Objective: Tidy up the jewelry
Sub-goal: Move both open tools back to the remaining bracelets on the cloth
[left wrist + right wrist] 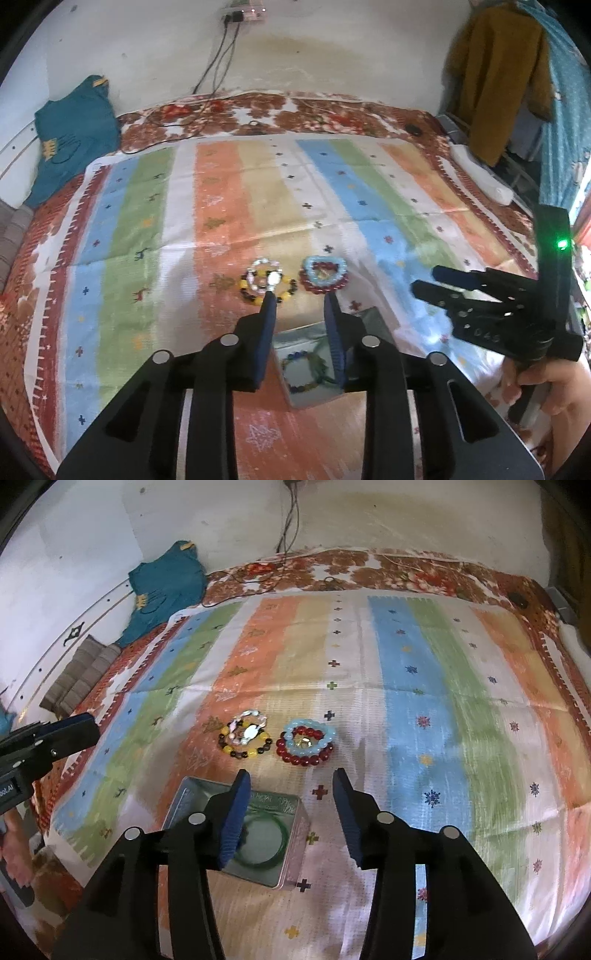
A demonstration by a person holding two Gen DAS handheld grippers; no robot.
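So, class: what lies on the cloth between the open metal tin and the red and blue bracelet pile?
Nothing: in the right wrist view, only bare striped cloth with small cross motifs separates the tin from the red and blue bracelets.

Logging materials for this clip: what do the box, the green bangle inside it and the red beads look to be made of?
Box: probably tin or thin sheet metal, with dull silvery walls and a rolled rim.
Green bangle: smooth, translucent green ring, so glass, jade or plastic; the look leaves it open.
Red beads: glossy, see-through dark red with highlights, likely glass or acrylic.
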